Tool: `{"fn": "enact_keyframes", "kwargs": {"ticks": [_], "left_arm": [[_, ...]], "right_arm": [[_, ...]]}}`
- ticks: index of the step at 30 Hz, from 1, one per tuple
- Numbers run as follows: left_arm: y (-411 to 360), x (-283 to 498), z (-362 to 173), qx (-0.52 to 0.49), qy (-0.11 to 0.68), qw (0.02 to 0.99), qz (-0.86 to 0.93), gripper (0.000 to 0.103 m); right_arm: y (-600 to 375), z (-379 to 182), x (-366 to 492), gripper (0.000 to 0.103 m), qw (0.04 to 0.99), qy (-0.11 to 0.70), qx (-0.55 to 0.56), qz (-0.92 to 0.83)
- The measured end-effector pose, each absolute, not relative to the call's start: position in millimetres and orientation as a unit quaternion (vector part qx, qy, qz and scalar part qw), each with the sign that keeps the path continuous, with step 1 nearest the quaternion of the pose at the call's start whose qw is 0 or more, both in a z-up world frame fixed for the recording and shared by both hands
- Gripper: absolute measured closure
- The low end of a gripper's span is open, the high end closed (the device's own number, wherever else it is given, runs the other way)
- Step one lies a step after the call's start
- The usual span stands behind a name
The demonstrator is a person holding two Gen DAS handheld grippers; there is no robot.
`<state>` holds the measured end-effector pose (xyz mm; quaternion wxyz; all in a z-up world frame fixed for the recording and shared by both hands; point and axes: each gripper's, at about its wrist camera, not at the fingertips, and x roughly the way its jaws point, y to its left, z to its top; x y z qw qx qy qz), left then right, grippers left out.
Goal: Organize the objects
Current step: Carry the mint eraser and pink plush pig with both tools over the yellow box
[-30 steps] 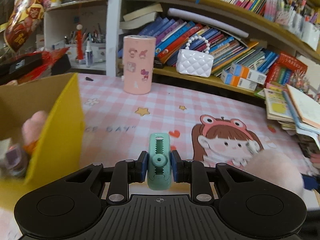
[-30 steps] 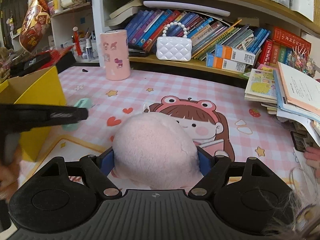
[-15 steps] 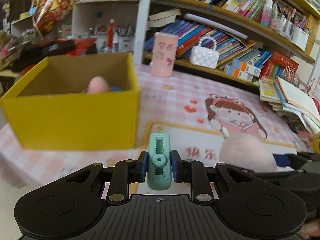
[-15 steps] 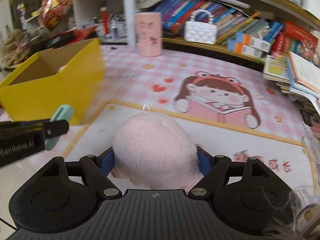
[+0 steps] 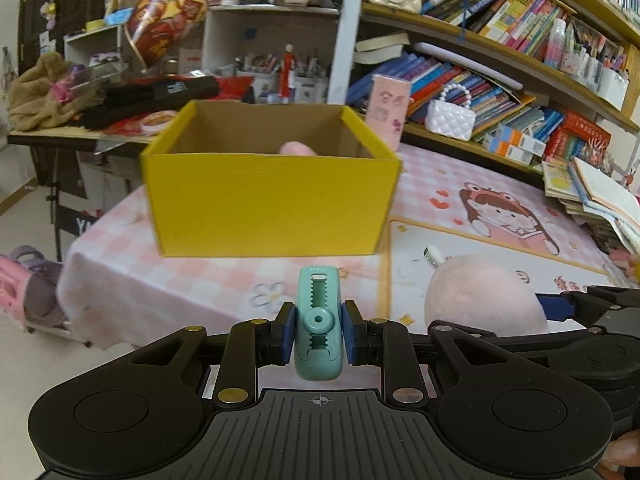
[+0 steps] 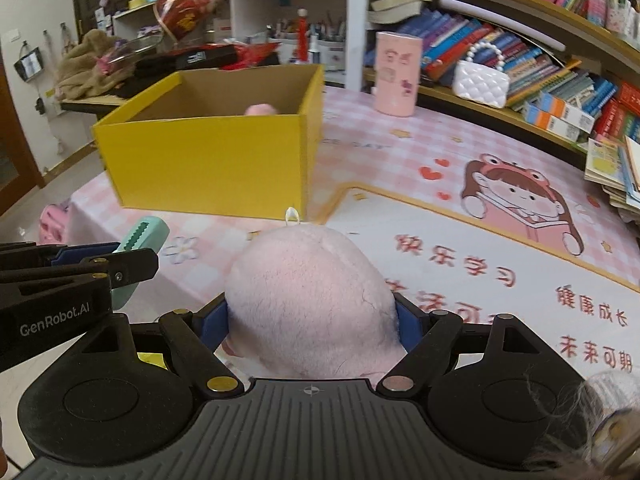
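The left tongs [image 5: 319, 334] are pinching one small green clip [image 5: 319, 330], with a blue pad pressed on each side of it. Right next to them, the right tongs [image 6: 311, 316] are squeezing one soft pink plush ball [image 6: 310, 304], and the ball fills the whole gap between the pads. Both things are up in the air, near the front edge of the tabletop [image 6: 460, 248] with its pink checked cloth. A little farther off sits one yellow box [image 5: 268, 188], open at the top, near the left end of the tabletop. One pink thing [image 5: 298, 148] pokes up inside it already. I think the job now is to carry both things over to the box and drop them in. To do that well, each one should be right over the open top and clear of the yellow wall before the tongs let go. The ball is light and squishy, so it might bounce if it falls from high up. Behind the box stands one tall pink tube [image 5: 389, 110]. Behind that, one white purse [image 5: 450, 118] with a bead handle sits on the shelf with lots of books.
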<state>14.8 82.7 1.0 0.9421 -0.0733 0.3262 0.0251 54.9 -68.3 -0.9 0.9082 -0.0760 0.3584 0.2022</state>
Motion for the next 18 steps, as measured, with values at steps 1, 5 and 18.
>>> {"fn": "enact_keyframes", "kwargs": {"ticks": [1, 5, 18], "left_arm": [[87.4, 10.2, 1.4, -0.073, 0.325, 0.942, 0.028, 0.080], [103.2, -5.0, 3.2, -0.070, 0.321, 0.944, 0.037, 0.080], [139.4, -37.7, 3.6, -0.060, 0.317, 0.946, 0.046, 0.080]], "right_arm": [[-63.2, -0.4, 50.2, 0.024, 0.908, 0.356, -0.078, 0.204], [-45.2, 2.3, 33.7, 0.024, 0.910, 0.347, -0.083, 0.212], [-5.5, 0.9, 4.8, 0.024, 0.907, 0.349, -0.081, 0.220]]}}
